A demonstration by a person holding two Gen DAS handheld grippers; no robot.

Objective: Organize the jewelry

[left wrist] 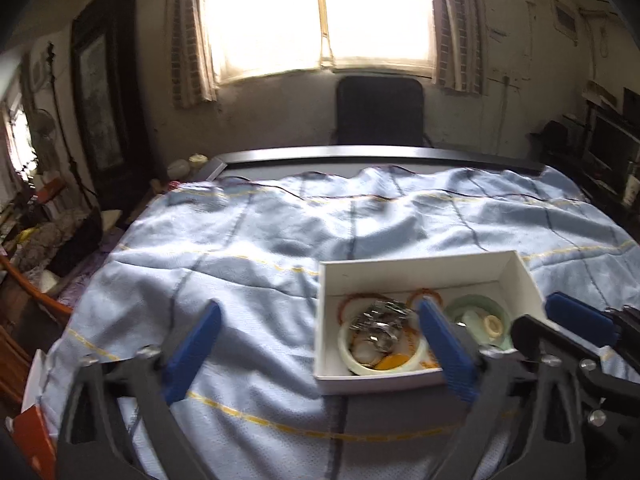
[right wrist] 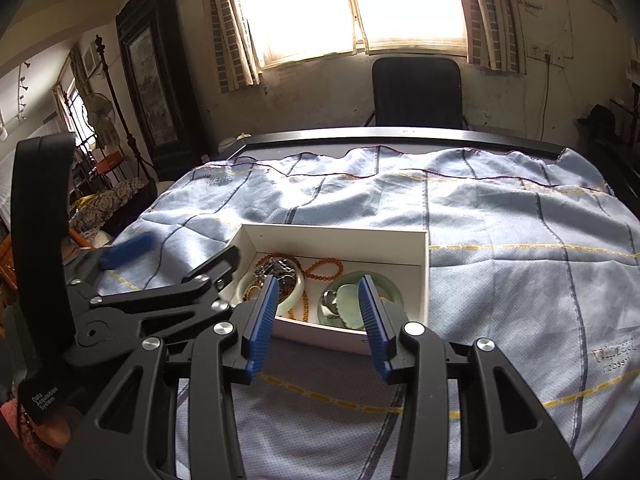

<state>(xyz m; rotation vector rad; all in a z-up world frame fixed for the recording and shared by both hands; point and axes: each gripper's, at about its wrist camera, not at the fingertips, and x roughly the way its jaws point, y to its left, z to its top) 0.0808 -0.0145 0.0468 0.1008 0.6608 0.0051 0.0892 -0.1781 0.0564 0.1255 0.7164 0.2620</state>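
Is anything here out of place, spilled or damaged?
Nothing is spilled or broken. The jewelry lies heaped in the white box: bangles, an amber bead string and a silvery piece overlap. The blue cloth is wrinkled. Both grippers, left and right, are open and empty.

The cloth [right wrist: 500,216] is showing pale blue with dark blue and yellow check lines. The box [right wrist: 425,280] is showing white, holding an amber bead string [right wrist: 324,268], a pale green bangle [right wrist: 390,282] and a cream bangle [left wrist: 346,354]. Both grippers' pads [right wrist: 262,320] are showing blue on black frames.
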